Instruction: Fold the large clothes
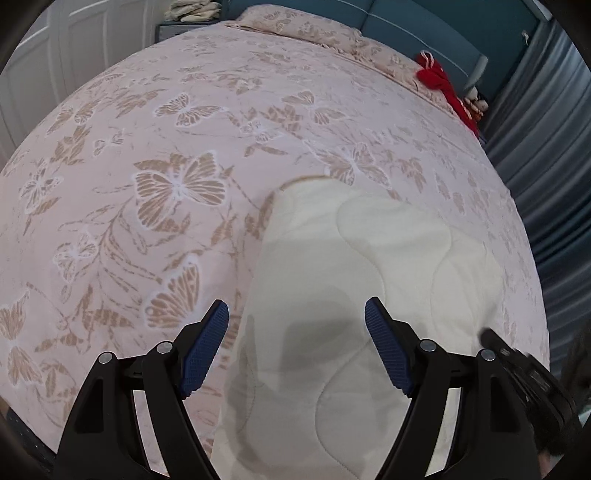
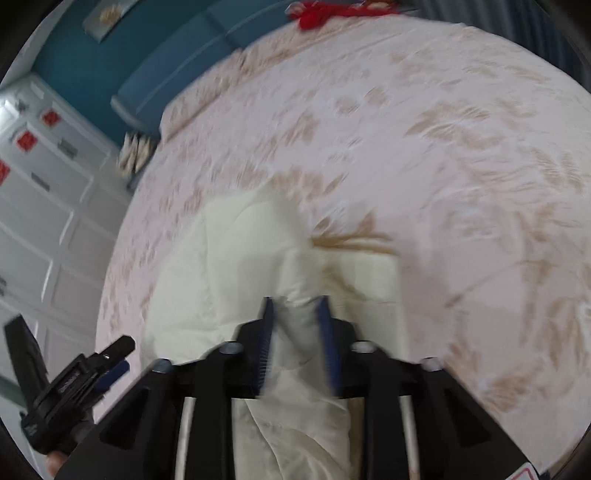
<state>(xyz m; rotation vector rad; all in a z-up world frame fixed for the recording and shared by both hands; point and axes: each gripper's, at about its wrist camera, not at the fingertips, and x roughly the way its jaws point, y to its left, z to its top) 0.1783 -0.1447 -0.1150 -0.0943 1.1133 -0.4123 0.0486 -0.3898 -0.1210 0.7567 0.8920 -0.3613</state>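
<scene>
A large pink quilt with tan butterflies (image 1: 177, 155) covers the bed. Its near corner is turned over, showing the cream quilted underside (image 1: 369, 266), also in the right wrist view (image 2: 236, 251). My left gripper (image 1: 297, 314) is open and empty, hovering over the near end of the cream flap. My right gripper (image 2: 295, 304) is shut on a bunched fold of the cream underside (image 2: 299, 325) and holds it up. The right gripper's body shows at the lower right of the left wrist view (image 1: 524, 373). The left gripper shows at the lower left of the right wrist view (image 2: 85, 376). The right wrist view is blurred.
A red garment (image 1: 443, 88) lies at the far right of the bed near the pillows (image 1: 295, 22). A teal headboard (image 1: 424, 26) stands behind, grey curtains (image 1: 546, 140) to the right, white wardrobe doors (image 2: 44, 206) to the left.
</scene>
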